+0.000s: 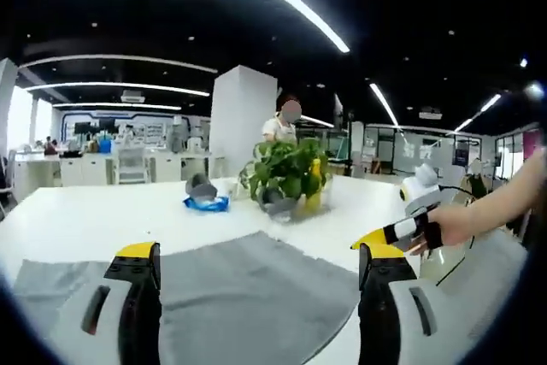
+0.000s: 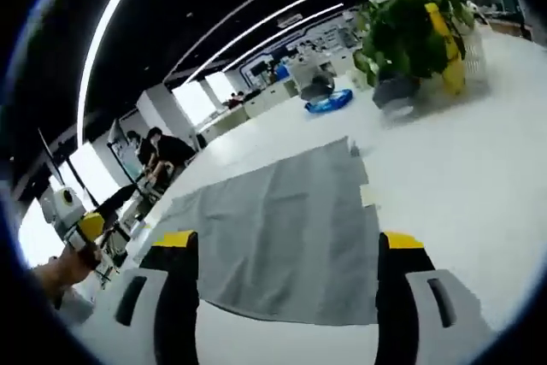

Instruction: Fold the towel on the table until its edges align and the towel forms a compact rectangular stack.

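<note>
One flat grey cloth towel [image 2: 282, 228] lies on one white counter [image 2: 453, 177]. One leafy green potted plant [image 1: 286, 173] and one crumpled blue wrapper [image 1: 207, 203] sit there. Two yellow-tipped grippers, left gripper [image 1: 256, 262] and right gripper [image 2: 286, 250], stand wide apart.

White left gripper [image 1: 256, 275] and right gripper [image 2: 286, 267], black inner jaws tipped yellow; black fingerless glove [image 1: 432, 233].

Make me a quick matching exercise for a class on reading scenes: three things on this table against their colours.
Things:
1. towel
2. potted plant
3. crumpled wrapper

Colours:
a. blue
b. grey
c. green

Pairs: 1-b, 2-c, 3-a
</note>
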Demonstrator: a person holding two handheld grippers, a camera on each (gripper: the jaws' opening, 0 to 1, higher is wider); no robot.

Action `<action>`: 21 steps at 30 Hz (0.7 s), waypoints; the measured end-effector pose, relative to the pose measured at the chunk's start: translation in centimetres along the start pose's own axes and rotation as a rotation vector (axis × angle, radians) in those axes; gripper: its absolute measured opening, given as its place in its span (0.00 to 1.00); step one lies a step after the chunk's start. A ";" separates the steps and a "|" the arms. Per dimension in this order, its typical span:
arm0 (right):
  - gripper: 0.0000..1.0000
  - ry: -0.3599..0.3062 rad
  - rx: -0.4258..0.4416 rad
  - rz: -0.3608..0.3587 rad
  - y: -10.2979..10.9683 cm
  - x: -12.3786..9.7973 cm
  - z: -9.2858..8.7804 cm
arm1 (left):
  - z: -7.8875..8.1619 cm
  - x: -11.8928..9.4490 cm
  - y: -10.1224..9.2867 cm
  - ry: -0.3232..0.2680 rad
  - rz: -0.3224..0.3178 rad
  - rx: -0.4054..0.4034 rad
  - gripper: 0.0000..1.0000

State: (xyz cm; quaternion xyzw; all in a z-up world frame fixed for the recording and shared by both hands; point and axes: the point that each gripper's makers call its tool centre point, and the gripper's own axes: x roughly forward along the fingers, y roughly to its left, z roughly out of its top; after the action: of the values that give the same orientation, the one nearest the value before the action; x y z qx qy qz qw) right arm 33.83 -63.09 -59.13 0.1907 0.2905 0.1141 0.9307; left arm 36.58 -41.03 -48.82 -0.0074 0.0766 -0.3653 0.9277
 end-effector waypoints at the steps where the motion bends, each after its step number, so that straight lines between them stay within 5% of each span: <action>1: 0.85 0.097 0.032 0.006 0.2 -0.3 -1.3 | -0.9 -0.2 0.5 0.011 0.025 -0.045 1.00; 3: 0.86 -0.002 -0.041 -0.036 -1.2 0.1 0.3 | -1.6 -0.4 0.8 -0.022 0.047 -0.169 1.00; 6: 0.69 0.099 0.042 -0.162 -3.9 -0.3 -1.9 | -3.8 -1.1 1.8 0.011 0.085 -0.202 1.00; 8: 0.57 0.171 0.040 -0.200 -5.0 -0.5 -3.6 | -5.1 -1.3 1.7 0.087 0.078 -0.199 1.00; 10: 0.48 0.208 0.031 -0.198 -5.2 -0.3 -4.3 | -4.0 -1.1 2.2 0.033 0.070 -0.113 1.00; 12: 0.31 0.271 -0.024 -0.251 -6.0 -0.7 -5.2 | -4.5 -1.4 2.4 0.057 0.092 -0.153 1.00; 15: 0.08 0.325 -0.092 -0.218 -5.2 -0.3 -6.2 | -4.2 -1.3 2.2 0.038 0.089 -0.186 0.99; 21: 0.12 0.335 -0.202 -0.257 -5.2 0.4 -6.1 | -5.1 -1.0 -0.4 0.129 -0.001 0.008 0.99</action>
State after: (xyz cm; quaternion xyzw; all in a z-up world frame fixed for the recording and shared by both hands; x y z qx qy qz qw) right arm 31.14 -65.86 -66.10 0.0363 0.4500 0.0532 0.8907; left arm 34.79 -40.40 -53.73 0.0199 0.1347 -0.3658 0.9207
